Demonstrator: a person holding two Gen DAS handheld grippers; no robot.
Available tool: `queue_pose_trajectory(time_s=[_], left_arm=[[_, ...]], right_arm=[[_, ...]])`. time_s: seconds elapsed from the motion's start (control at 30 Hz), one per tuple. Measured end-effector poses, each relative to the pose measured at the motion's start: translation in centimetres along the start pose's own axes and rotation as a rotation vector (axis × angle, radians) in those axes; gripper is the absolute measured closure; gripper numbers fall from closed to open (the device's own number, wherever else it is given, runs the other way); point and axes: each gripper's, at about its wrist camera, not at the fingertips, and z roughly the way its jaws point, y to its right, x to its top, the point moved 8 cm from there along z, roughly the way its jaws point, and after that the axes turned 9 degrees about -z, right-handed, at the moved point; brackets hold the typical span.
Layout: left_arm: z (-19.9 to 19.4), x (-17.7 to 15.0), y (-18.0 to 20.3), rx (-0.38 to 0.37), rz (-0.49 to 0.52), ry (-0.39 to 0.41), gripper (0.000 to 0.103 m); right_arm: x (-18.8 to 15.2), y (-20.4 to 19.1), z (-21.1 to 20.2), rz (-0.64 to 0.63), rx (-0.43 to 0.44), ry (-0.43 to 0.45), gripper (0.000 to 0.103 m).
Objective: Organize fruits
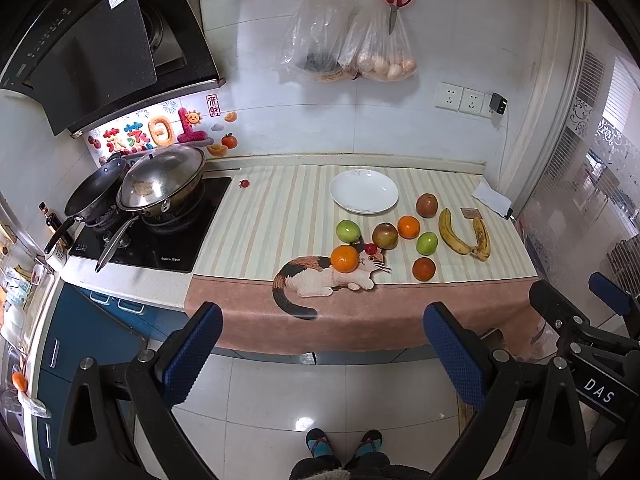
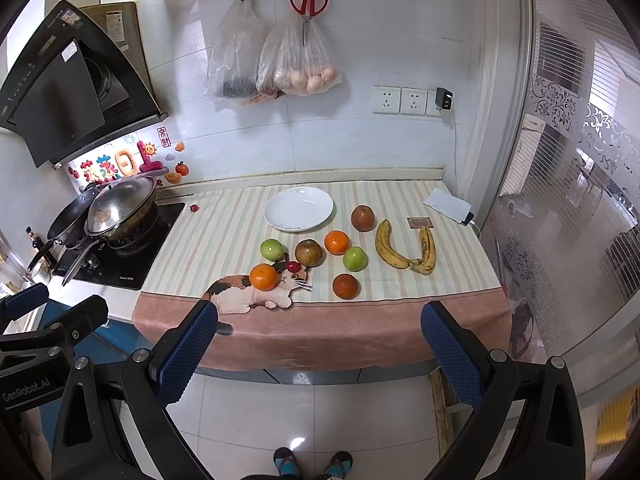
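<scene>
Both pairs of blue-padded fingers, left and right, stand wide apart with nothing between them, hovering over the white tiled floor short of the table. On its striped cloth with a printed cat lie the fruits: two oranges, two green apples, brownish-red round fruits and two spotted yellow bananas, all in front of an empty white ceramic plate. Left of the cloth sits a black stove with steel pans; bags and red scissors hang on the tiled wall
</scene>
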Motion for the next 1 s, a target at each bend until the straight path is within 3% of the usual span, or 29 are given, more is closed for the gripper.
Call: queue_pose_trajectory(time_s=[1.0], left_arm=[[-0.41,-0.08,-0.13,0.002,0.007,-0.001,0.000]], right_arm=[[-0.26,0.19,0.00,-0.001,-0.005,0.003,0.000]])
